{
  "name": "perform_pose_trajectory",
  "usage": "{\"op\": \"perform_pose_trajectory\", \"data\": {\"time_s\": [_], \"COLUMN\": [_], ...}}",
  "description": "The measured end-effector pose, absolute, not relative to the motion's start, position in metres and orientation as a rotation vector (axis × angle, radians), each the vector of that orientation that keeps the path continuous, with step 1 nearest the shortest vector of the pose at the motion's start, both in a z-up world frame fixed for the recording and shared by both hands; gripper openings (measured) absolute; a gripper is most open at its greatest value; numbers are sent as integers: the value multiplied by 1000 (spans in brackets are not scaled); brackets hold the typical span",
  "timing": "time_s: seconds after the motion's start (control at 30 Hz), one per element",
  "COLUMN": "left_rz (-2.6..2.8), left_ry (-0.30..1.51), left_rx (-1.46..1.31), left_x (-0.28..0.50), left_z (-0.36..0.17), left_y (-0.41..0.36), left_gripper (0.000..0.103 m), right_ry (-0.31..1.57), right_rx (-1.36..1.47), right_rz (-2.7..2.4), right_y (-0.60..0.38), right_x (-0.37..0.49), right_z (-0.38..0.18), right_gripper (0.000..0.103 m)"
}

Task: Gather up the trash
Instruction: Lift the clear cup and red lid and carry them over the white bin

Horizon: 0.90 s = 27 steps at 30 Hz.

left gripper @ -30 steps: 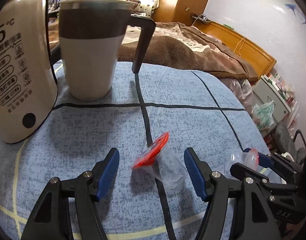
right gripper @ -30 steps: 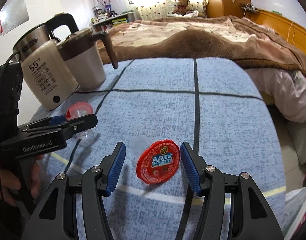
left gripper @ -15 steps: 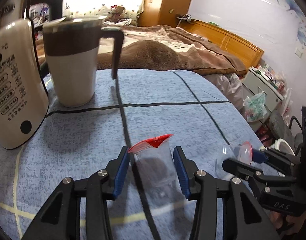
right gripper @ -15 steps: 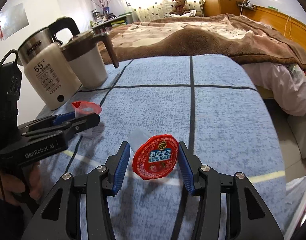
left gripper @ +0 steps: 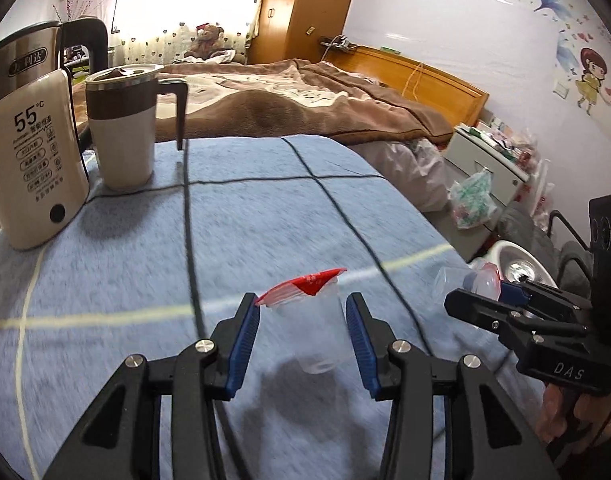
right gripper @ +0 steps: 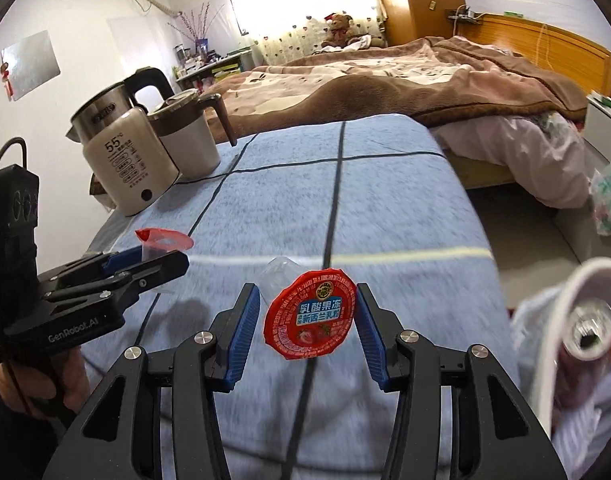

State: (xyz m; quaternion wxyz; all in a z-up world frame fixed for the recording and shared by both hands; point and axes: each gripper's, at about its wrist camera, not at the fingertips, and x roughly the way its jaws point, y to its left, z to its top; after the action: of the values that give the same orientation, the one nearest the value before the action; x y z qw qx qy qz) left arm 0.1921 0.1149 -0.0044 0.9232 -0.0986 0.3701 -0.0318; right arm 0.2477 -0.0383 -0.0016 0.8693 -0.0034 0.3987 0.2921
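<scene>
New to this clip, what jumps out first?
Each pair of tongs grips a clear jelly cup with a red foil lid: left tongs hold one cup, right tongs another, above the blue tablecloth. A white kettle and mug stand far-left.

I'm in a home bedroom. Bed with brown blanket and wooden headboard behind the table, teddy bear by the curtained window, wooden wardrobe in the corner. Cartoon wall stickers on the right wall. Table has a blue checked cloth; kettle and lidded mug sit at its far left corner.
</scene>
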Motion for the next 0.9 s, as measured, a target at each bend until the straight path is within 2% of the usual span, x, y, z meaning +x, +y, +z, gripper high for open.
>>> {"op": "perform_pose_trajectory", "data": {"time_s": [0.57,0.9], "left_rz": [-200,-269], "left_ry": [719,730], "left_rx": [-176,-152], "left_x": [124,115], "left_z": [12,11], "left_y": [32,-7], "left_gripper": [47,47], "right_ry": [787,779], "right_rx": [34,62], "right_rz": [504,447], "right_y": [-125,-159], "right_x": [155,140], "right_z": [17,20], "right_gripper": [49,49]}}
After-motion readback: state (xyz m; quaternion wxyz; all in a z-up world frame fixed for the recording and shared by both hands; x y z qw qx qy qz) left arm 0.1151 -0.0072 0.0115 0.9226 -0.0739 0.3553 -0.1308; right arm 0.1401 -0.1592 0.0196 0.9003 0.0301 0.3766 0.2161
